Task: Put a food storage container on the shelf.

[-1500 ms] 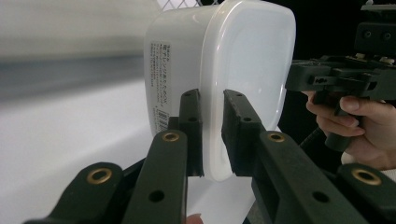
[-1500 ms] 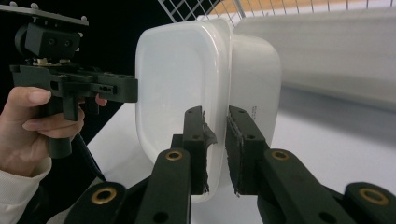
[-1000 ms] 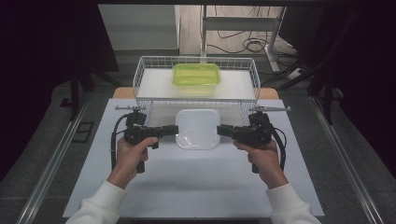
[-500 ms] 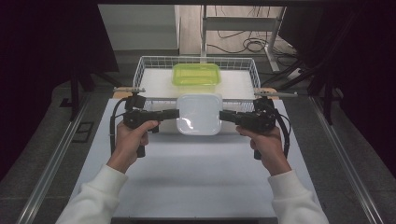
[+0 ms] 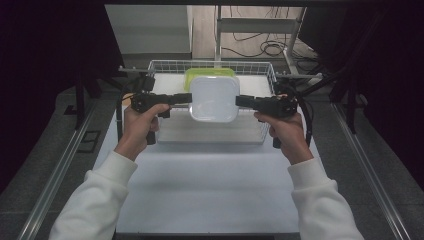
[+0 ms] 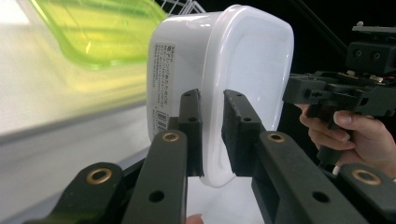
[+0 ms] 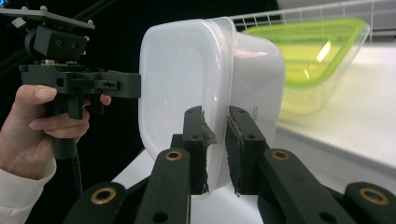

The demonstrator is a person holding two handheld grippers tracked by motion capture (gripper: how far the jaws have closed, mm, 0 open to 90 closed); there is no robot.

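Jaws of the left hand-held gripper [image 5: 186, 98] are clamped on the rim of a white plastic container [image 5: 214, 99], one jaw against the labelled outer wall and the other against the inner side, as its own gripper view shows [image 6: 212, 135]. The right hand-held gripper [image 5: 240, 101] is clamped on the opposite rim in the same manner, with the thin wall pinched between its pads [image 7: 216, 149]. Both grippers lie roughly level and point inward toward each other, each gripped by a hand with a white sleeve entering from the bottom of the high view. The white plastic container [image 6: 219, 79] hangs between them, clear of the tabletop [image 5: 210, 180], with its opening facing the high camera and a printed label [image 6: 164, 88] on its underside wall. It sits above the near part of a white wire basket [image 5: 210, 131] that stands on the far half of the tabletop. Inside that basket, behind the white container and partly hidden by it, lies a translucent green container [image 5: 210, 73]; the same green container appears just beyond the white one in the right gripper view [image 7: 317, 51]. A black cable [image 5: 306, 122] loops from the right hand-held gripper beside the person's wrist.
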